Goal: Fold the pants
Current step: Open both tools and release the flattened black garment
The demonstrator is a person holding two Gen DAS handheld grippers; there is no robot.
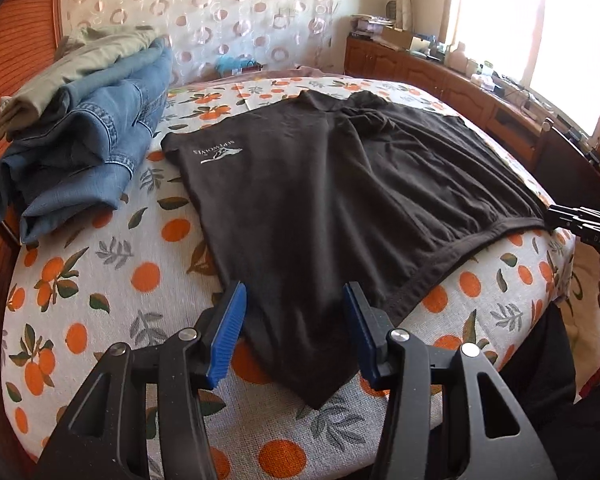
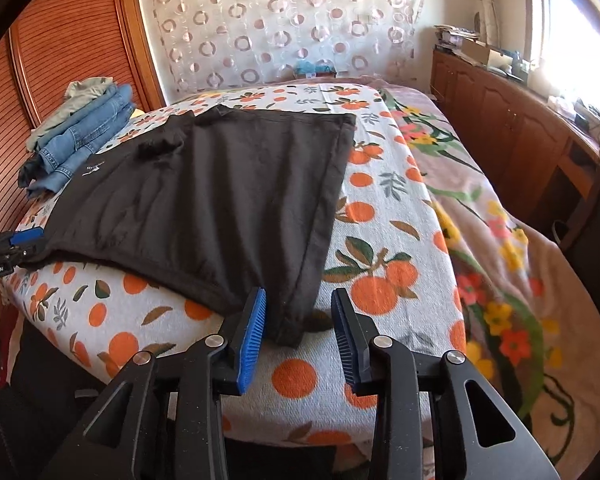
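Note:
Dark brown pants (image 1: 320, 184) with a small white logo lie spread flat on the orange-print bed cover (image 1: 112, 272). They also show in the right wrist view (image 2: 228, 200). My left gripper (image 1: 296, 332) is open, its blue pads on either side of the near left corner of the pants. My right gripper (image 2: 298, 334) is open around the near right corner of the pants. The right gripper also shows in the left wrist view (image 1: 580, 224) at the pants' far edge. The left gripper shows in the right wrist view (image 2: 16, 244).
A stack of folded jeans (image 1: 92, 136) and an olive garment (image 1: 80, 60) sits at the bed's left side. A wooden headboard (image 1: 16, 52) stands to the left. A floral blanket (image 2: 500, 240) covers the bed's right part. A wooden cabinet (image 2: 512, 128) runs under the window.

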